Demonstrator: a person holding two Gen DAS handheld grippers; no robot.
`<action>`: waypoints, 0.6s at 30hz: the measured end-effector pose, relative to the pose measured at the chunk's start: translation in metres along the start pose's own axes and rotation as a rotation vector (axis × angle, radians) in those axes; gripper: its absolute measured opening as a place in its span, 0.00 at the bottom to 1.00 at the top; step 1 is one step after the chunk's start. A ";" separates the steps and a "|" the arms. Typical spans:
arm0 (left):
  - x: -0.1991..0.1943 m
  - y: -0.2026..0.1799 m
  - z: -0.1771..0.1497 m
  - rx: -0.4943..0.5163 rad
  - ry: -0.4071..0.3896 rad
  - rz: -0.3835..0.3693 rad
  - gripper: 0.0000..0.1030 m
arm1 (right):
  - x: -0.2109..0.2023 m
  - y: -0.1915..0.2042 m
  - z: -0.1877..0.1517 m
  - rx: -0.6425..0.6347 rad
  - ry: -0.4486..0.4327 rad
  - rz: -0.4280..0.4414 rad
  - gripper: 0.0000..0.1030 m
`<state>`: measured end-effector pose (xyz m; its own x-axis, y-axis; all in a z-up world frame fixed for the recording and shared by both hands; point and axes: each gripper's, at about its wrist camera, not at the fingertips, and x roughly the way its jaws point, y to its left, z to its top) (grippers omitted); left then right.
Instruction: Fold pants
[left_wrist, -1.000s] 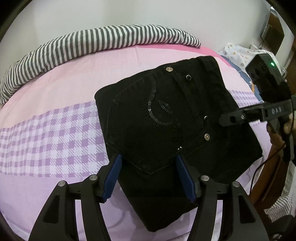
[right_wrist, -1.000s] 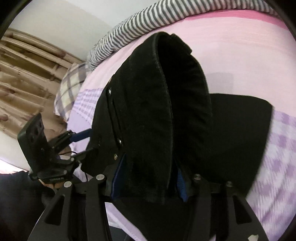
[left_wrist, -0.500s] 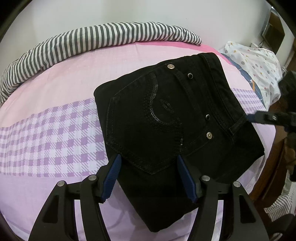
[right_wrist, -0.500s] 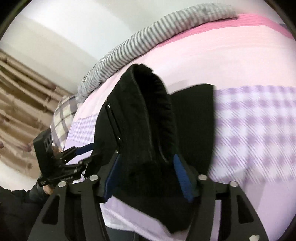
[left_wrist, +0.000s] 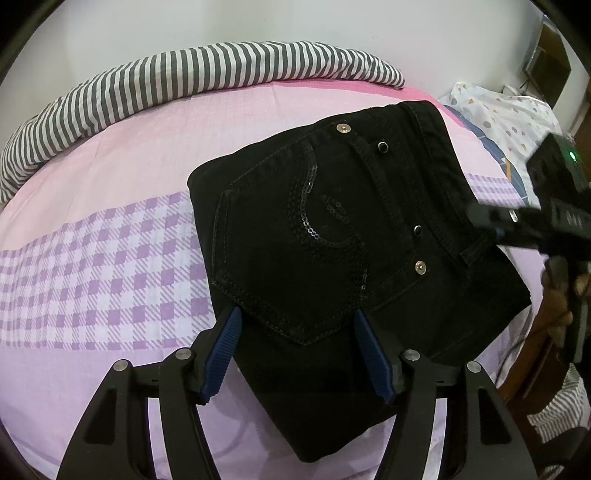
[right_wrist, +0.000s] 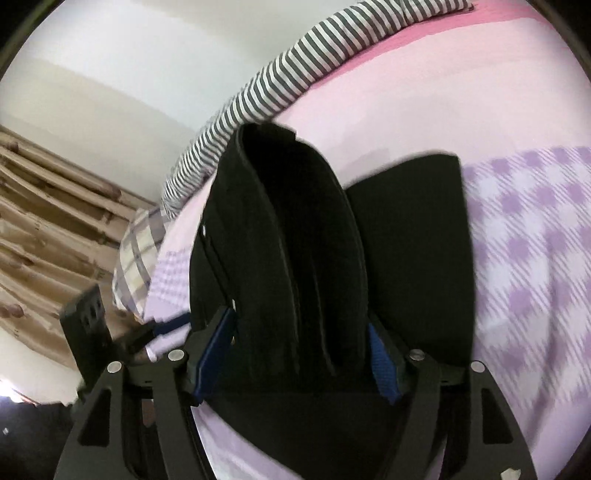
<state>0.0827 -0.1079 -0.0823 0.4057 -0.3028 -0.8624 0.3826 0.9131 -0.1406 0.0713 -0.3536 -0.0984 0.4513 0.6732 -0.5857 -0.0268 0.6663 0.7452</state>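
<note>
Bed (left_wrist: 122, 177) covered by sheet: plain pink toward far edge, purple-and-white check band across middle, pale lilac at near edge. Striped grey-and-white duvet (left_wrist: 192, 77) bunched along far edge, resting on sheet. Folded black pants (left_wrist: 332, 236) lying flat near right edge, sequinned back pocket uppermost, lower folded layer protruding toward near edge. White patterned cloth (left_wrist: 506, 114) at far right corner. Plaid pillow (right_wrist: 138, 254) visible past bed's left edge in right wrist view.

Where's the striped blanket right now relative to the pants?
In the left wrist view the striped blanket lies bunched along the far edge of the bed, beyond the folded black pants, apart from them with bare pink sheet between.
</note>
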 end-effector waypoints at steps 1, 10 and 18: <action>0.000 0.000 0.000 0.000 0.001 0.001 0.63 | 0.003 0.000 0.004 0.008 -0.004 0.012 0.62; -0.003 0.003 0.002 -0.015 -0.008 -0.003 0.63 | 0.009 0.020 0.011 0.010 -0.021 -0.009 0.18; -0.022 0.014 0.010 -0.059 -0.062 -0.027 0.63 | -0.033 0.052 -0.008 0.005 -0.142 -0.068 0.16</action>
<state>0.0875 -0.0908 -0.0609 0.4469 -0.3425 -0.8264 0.3453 0.9183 -0.1939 0.0479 -0.3390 -0.0426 0.5732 0.5744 -0.5843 0.0123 0.7070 0.7071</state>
